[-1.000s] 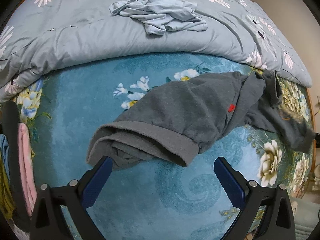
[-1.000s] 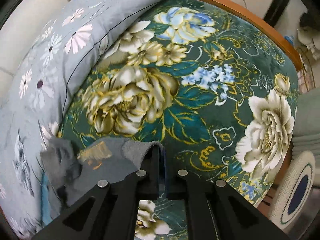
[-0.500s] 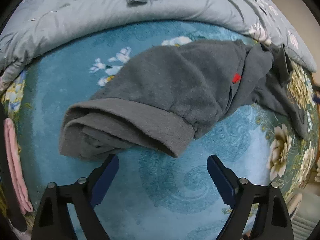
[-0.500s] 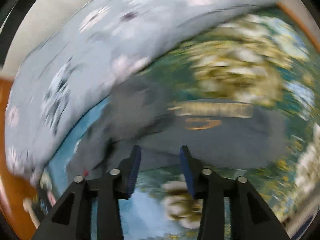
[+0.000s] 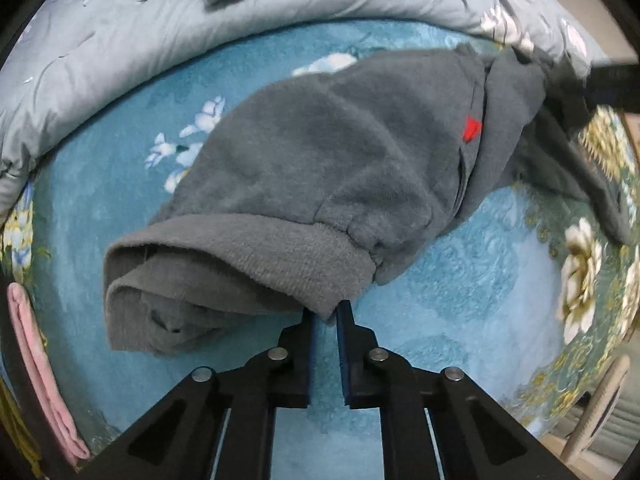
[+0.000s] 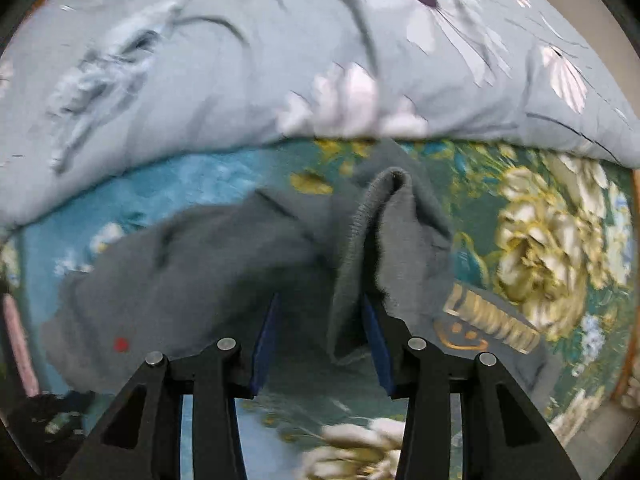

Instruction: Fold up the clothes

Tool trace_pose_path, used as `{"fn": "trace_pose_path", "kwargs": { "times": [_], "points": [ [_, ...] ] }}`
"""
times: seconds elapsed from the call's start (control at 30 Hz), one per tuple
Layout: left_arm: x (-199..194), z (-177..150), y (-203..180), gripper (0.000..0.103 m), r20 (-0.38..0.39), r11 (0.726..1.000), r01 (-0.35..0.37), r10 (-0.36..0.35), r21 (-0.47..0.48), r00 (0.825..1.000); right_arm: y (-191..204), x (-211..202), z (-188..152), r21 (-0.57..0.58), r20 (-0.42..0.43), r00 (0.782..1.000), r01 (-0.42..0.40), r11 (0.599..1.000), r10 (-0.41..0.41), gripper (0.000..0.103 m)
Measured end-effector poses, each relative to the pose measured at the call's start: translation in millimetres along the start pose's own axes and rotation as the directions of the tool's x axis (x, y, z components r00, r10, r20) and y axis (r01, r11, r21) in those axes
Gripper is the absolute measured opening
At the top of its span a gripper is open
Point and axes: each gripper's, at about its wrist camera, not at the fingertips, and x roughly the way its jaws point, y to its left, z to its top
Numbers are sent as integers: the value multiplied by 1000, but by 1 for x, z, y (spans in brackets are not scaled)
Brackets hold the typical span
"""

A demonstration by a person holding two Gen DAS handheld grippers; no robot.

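Left wrist view: the left gripper [image 5: 325,316], whose jaws stood wide apart 0.5 s ago, now has them drawn nearly together on the corner of the ribbed hem of the grey sweatshirt [image 5: 340,168]. The garment lies rumpled across the blue floral blanket [image 5: 460,292], just below the pale quilt [image 5: 120,40], with 1 small red tag [image 5: 471,129] showing and its far end running off to the right. A folded pink garment [image 5: 36,360] sits at the left edge.

Right wrist view: the right gripper [image 6: 322,344], pinched on cloth 1.0 s ago, now has its jaws parted, a ribbed grey fold draped against the right finger but not clamped. The picture is blurred.

So the hold seems to have passed from right to left, probably to spread the sweatshirt out for folding
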Motion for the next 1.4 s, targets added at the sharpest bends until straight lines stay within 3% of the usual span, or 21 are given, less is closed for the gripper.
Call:
{"fn": "trace_pose_path", "kwargs": {
  "times": [0.03, 0.07, 0.1, 0.13, 0.27, 0.47, 0.57, 0.63, 0.83, 1.0, 1.07, 1.17, 1.3, 1.37, 1.4],
  "points": [
    [-4, 2, 3, 8, 13, 1000, 7, -7, -15, 1000, -6, 3, -1, 9, -16, 1000, 12, 1000, -12, 40],
    [-10, 4, 8, 7, 32, 999, 13, -13, -30, 999, -12, 5, -1, 22, -28, 999, 21, 1000, -20, 19],
    [-18, 7, 14, 7, 59, 998, 22, -18, -52, 998, -21, 3, -3, 48, -28, 1000, 14, 999, -13, 5],
    [-28, 10, 21, 6, 90, 996, 30, -23, -78, 996, -29, -2, -4, 80, -21, 1000, -5, 997, 7, 2],
    [-71, 32, 55, 5, 231, 983, 58, -17, -173, 973, -71, -42, -11, 245, 101, 989, -131, 961, 109, 2],
    [-141, 63, 117, 1, 426, 948, 117, 22, -297, 904, -122, -140, -26, 352, 371, 912, -313, 882, 176, 2],
    [-161, 67, 138, 0, 476, 935, 124, 53, -333, 878, -132, -171, -33, 358, 438, 883, -345, 868, 170, 2],
    [-165, 69, 151, 0, 486, 932, 105, 83, -347, 870, -140, -188, -43, 361, 462, 871, -354, 862, 164, 2],
    [-154, 69, 164, 0, 429, 929, 88, 81, -360, 900, -161, -195, -77, 409, 429, 898, -291, 865, 99, 2],
    [-129, 47, 151, 2, 350, 926, 95, 42, -365, 936, -182, -187, -117, 487, 363, 931, -219, 846, 32, 2],
    [-114, 30, 149, 2, 307, 909, 99, 32, -404, 951, -192, -182, -138, 515, 317, 948, -165, 841, -9, 2],
    [-87, -4, 157, 2, 241, 852, 125, 2, -508, 971, -207, -166, -170, 560, 223, 973, -71, 825, -68, 2],
    [-48, -48, 174, 4, 155, 726, 152, -63, -671, 986, -221, -137, -201, 615, 116, 990, -11, 789, -76, 2],
    [-33, -61, 179, 11, 143, 669, 173, -100, -723, 985, -223, -130, -211, 630, 87, 993, 6, 777, -78, 2],
    [-28, -62, 179, 21, 139, 660, 175, -107, -731, 984, -223, -127, -215, 634, 76, 994, 14, 773, -80, 2]
  ]
}}
